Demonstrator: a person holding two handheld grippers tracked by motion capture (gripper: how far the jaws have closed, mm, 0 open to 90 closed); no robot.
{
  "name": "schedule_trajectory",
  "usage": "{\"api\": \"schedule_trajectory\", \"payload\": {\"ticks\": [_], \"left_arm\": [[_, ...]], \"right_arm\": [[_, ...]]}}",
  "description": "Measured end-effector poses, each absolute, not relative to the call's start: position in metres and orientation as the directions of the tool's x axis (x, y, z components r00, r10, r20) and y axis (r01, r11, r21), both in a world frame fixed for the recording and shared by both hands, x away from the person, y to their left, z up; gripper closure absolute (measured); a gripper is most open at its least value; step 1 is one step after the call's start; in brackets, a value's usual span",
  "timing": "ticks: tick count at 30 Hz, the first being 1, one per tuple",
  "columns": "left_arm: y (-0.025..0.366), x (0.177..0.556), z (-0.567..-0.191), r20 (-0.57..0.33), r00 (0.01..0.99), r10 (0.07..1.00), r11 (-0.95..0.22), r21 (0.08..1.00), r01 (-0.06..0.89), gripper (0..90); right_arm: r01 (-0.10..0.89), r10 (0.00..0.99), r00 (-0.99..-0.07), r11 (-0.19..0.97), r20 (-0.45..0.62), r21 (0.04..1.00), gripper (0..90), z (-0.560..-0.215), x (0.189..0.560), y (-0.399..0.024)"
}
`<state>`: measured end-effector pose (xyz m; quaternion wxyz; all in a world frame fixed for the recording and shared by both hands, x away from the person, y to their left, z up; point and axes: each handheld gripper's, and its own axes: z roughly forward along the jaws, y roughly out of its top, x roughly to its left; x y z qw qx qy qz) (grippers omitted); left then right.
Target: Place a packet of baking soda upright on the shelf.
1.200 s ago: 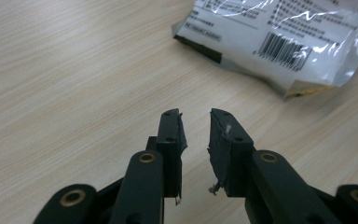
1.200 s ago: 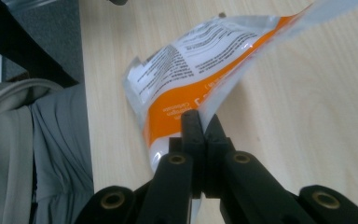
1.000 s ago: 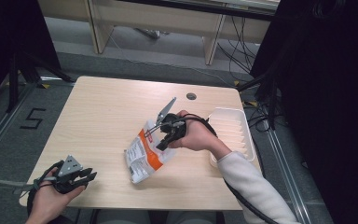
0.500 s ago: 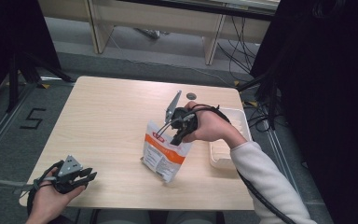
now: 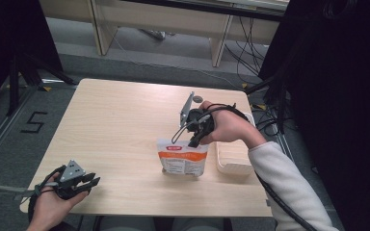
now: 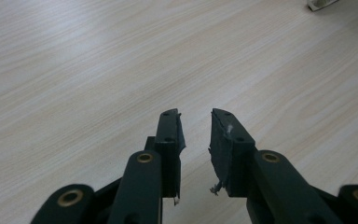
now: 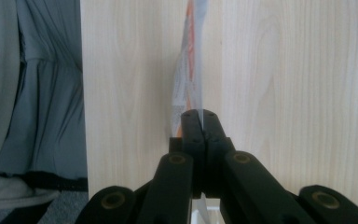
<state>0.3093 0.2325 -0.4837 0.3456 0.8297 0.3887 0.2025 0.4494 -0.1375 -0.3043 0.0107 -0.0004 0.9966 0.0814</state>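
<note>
Lifted upright now, the pouch [image 5: 183, 157] hangs over the table [image 5: 125, 125] by its top edge, pinched in my right hand-held gripper [image 5: 195, 140] (left one [image 5: 90, 183] slightly open, empty). Thin grip, might slip.

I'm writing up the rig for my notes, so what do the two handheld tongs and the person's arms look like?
Both tongs are black, each with two straight jaws on arms pinned by brass-coloured rivets. The left tongs carry a grey three-cornered plate on top, as do the right tongs; black cables trail from each. The left pads look frayed. The right arm wears a white sleeve.
</note>
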Motion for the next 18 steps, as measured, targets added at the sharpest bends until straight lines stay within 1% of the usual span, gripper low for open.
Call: {"api": "schedule_trajectory", "payload": {"ticks": [1,2,7,8,13,14,15,16,17,18], "left_arm": [[0.232,0.309,-0.485,0.063,0.614,0.787,-0.447,0.744,0.497,71.8],[0.232,0.309,-0.485,0.059,0.613,0.788,-0.445,0.743,0.500,71.7],[0.232,0.309,-0.485,0.060,0.614,0.787,-0.447,0.742,0.500,71.5],[0.233,0.309,-0.483,0.066,0.614,0.786,-0.463,0.721,0.515,71.5],[0.233,0.309,-0.483,0.068,0.614,0.786,-0.464,0.721,0.515,71.2],[0.232,0.309,-0.484,0.055,0.608,0.792,-0.447,0.730,0.517,71.1],[0.232,0.310,-0.485,0.062,0.613,0.787,-0.450,0.738,0.503,71.1],[0.233,0.310,-0.484,0.066,0.616,0.785,-0.456,0.735,0.503,71.1],[0.233,0.310,-0.484,0.066,0.616,0.785,-0.456,0.735,0.503,71.1],[0.233,0.309,-0.483,0.068,0.615,0.786,-0.466,0.718,0.517,71.0]], "right_arm": [[-0.032,-0.026,-0.999,0.986,-0.037,0.162,90.0,-0.304,0.452,-0.138],[0.000,0.005,-0.999,0.988,-0.033,0.154,90.0,-0.302,0.451,-0.140],[0.003,0.010,-0.999,0.989,-0.047,0.150,90.0,-0.294,0.455,-0.148],[0.003,0.010,-0.999,0.988,-0.045,0.155,90.0,-0.293,0.455,-0.150],[0.017,0.025,-0.998,0.989,-0.052,0.145,90.0,-0.286,0.456,-0.155],[0.022,0.030,-0.998,0.989,-0.054,0.143,90.0,-0.283,0.457,-0.158],[-0.026,-0.017,-0.998,0.988,-0.061,0.150,90.0,-0.282,0.460,-0.158],[0.018,0.026,-0.998,0.990,-0.059,0.142,90.0,-0.280,0.458,-0.160],[0.020,0.029,-0.998,0.990,-0.059,0.140,90.0,-0.279,0.458,-0.161],[-0.016,-0.007,-0.998,0.989,-0.061,0.149,90.0,-0.278,0.460,-0.162]]}}
